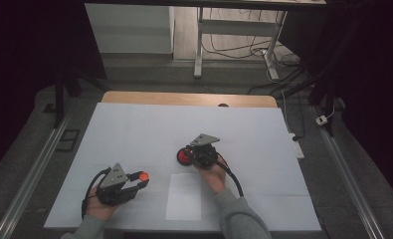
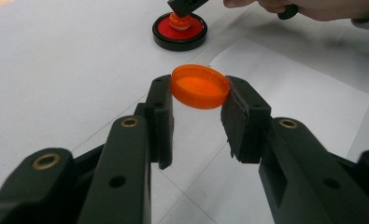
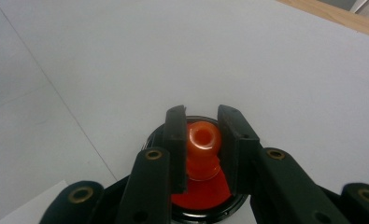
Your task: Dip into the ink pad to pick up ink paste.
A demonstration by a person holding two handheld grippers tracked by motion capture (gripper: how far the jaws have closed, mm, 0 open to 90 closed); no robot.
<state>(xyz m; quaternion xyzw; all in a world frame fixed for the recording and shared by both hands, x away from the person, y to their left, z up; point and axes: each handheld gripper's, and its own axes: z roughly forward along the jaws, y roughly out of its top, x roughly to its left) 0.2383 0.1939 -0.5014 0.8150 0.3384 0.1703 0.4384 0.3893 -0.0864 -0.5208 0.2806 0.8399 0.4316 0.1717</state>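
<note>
Round orange cap (image 2: 200,87) pinched between flat black fingers (image 2: 159,116).

Both your grippers are clamped shut.
Your left gripper (image 1: 140,180) sits left of the white sheet (image 1: 184,196); your right gripper (image 1: 193,154) just beyond it.

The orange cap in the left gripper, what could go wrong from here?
The orange cap is pinched only at its rim by the left gripper, near the jaw tips, so it may pop out or tilt. The right gripper clamps the orange bottle neck over the red and black dish; a pull could drag or tip that dish.
</note>
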